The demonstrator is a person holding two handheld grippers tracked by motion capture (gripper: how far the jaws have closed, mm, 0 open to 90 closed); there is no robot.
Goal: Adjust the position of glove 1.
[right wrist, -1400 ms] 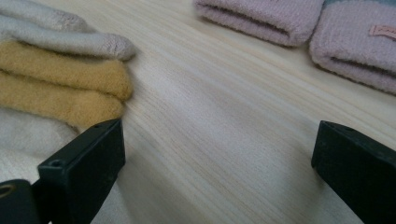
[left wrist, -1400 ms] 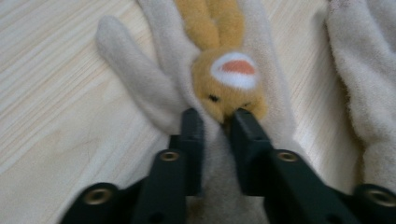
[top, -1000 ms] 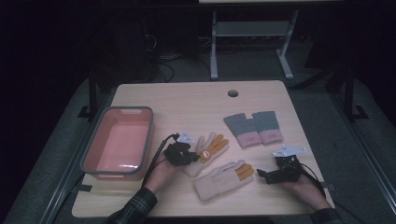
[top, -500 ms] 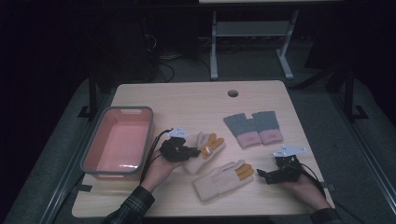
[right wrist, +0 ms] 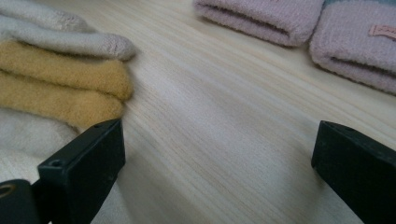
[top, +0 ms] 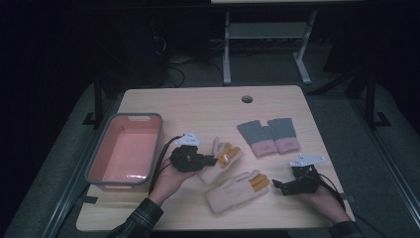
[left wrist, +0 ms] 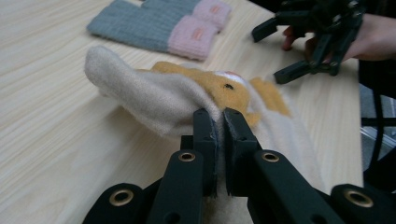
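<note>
While our left hand (top: pixel 168 179) lies palm up, its tongs (left wrist: pixel 217 123) pinch the cream glove (left wrist: pixel 154 95), lifting its edge off the tabletop (top: pixel 198 106); our right tongs (top: pixel 278 184) rest low, jaws wide apart, beside the second cream glove (top: pixel 235 191)

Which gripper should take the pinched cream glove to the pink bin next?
Left. The left gripper is already shut on the cream glove and sits right beside the pink bin. The right gripper stands open at the table's far side, by the other cream glove.
</note>
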